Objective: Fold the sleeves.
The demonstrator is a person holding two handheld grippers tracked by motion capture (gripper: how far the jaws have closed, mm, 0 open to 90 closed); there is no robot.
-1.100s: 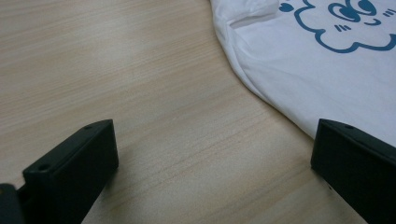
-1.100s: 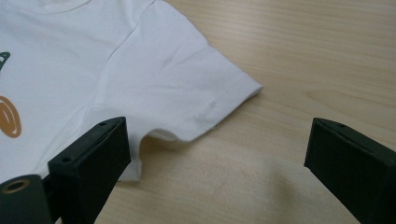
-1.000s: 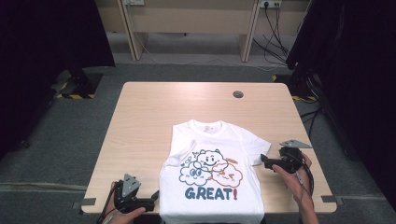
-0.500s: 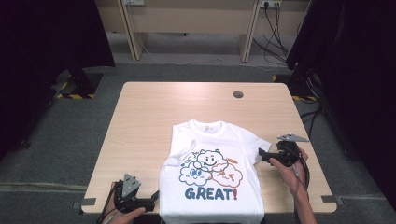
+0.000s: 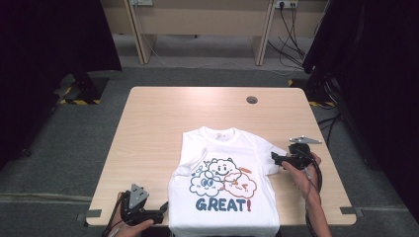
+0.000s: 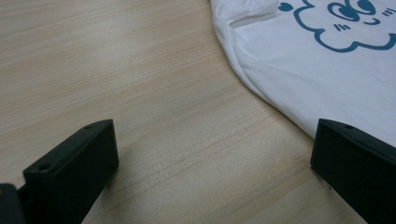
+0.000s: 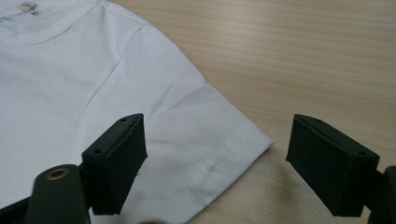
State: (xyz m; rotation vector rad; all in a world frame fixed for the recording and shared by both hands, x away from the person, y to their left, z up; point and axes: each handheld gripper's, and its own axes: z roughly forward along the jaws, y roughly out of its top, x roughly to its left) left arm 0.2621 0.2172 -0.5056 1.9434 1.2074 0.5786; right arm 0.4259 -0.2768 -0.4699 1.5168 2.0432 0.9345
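Note:
A white T-shirt (image 5: 222, 163) with cartoon clouds and the word "GREAT!" lies flat on the wooden table (image 5: 148, 128), with its hem at the near edge. My right gripper (image 5: 274, 158) is at the shirt's right sleeve (image 5: 269, 153). In the right gripper view the jaws (image 7: 217, 130) stand apart over the sleeve's hem corner (image 7: 205, 140). They have just been closing, and the pads do not press on the cloth. My left gripper (image 5: 165, 207) rests open near the shirt's lower left edge. In the left gripper view its jaws (image 6: 214, 140) straddle bare wood beside the shirt (image 6: 327, 70).
A round cable hole (image 5: 252, 99) sits in the far part of the table. Bare wood lies left of and beyond the shirt. Light wooden desks (image 5: 197, 19) with hanging cables stand behind the table, and dark curtains hang on both sides over grey floor.
The right gripper has edged slightly away from the person along the sleeve, and its jaws stand narrower. The left gripper and the shirt have not moved.

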